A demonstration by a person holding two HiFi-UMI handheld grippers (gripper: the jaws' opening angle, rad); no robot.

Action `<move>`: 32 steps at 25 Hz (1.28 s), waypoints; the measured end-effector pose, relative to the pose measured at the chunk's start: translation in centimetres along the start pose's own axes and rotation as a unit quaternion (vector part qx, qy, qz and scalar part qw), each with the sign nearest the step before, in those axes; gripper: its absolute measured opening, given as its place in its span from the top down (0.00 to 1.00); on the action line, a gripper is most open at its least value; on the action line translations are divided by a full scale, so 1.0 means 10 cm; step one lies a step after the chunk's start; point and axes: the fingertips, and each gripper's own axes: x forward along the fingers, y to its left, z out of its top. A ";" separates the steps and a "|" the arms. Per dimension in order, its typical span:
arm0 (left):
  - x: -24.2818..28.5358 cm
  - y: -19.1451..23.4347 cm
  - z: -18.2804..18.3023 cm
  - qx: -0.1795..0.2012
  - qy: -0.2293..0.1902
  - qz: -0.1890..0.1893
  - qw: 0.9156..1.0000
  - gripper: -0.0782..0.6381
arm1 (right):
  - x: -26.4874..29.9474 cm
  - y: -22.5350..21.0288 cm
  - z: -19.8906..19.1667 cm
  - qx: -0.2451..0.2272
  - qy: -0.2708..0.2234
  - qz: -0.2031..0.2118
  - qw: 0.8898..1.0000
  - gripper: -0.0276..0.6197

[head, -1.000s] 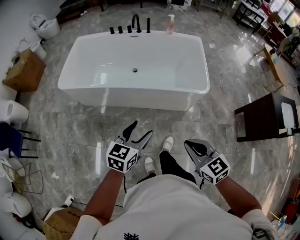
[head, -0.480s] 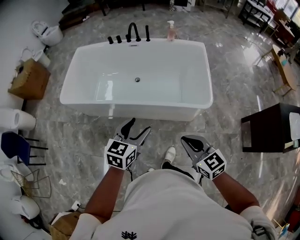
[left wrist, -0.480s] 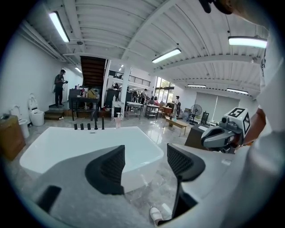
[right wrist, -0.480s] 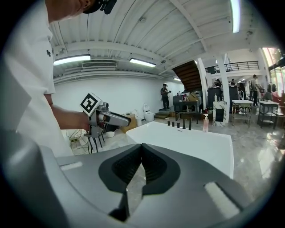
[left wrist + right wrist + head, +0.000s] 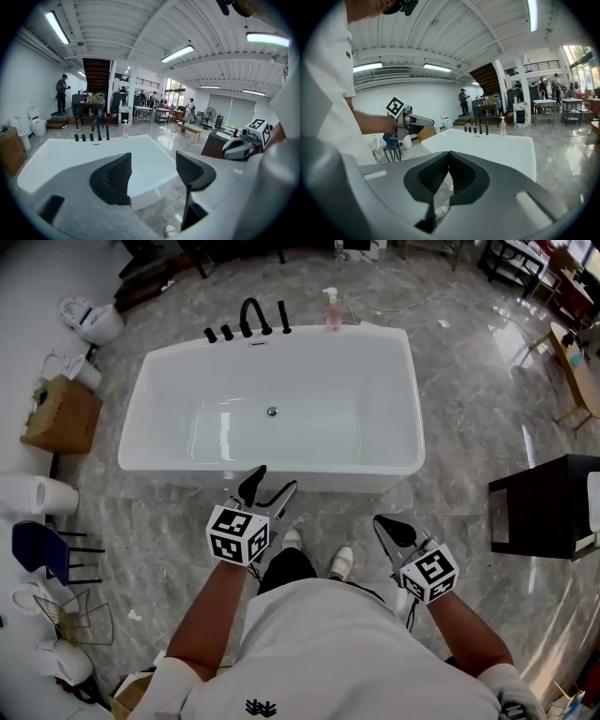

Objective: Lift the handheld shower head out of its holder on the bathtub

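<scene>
Because the handheld shower head [image 5: 283,317] stands on the bathtub's [image 5: 412,427] far rim, well away, the wide-open, empty left gripper [image 5: 270,486] should close squarely round its stem, the right gripper's [image 5: 384,526] jaws meeting on nothing.

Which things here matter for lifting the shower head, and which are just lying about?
Job: bathtub; black shower head upright beside the faucet on its far rim; left gripper, open; right gripper, shut.
Lying about: pink soap bottle, cardboard box, blue chair, dark cabinet, toilet.
</scene>
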 end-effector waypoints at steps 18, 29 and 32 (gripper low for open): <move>1.82 1.66 0.85 0.033 0.004 -0.040 0.999 0.48 | 1.01 -1.01 0.65 0.049 -0.004 -0.124 0.991 0.94; 3.00 2.80 1.15 0.037 0.020 -0.032 0.999 0.48 | 1.59 -1.33 0.75 0.104 0.022 -0.204 0.973 0.94; 3.37 3.13 1.22 0.040 0.021 -0.018 0.999 0.48 | 1.75 -1.43 0.74 0.117 0.029 -0.220 0.968 0.94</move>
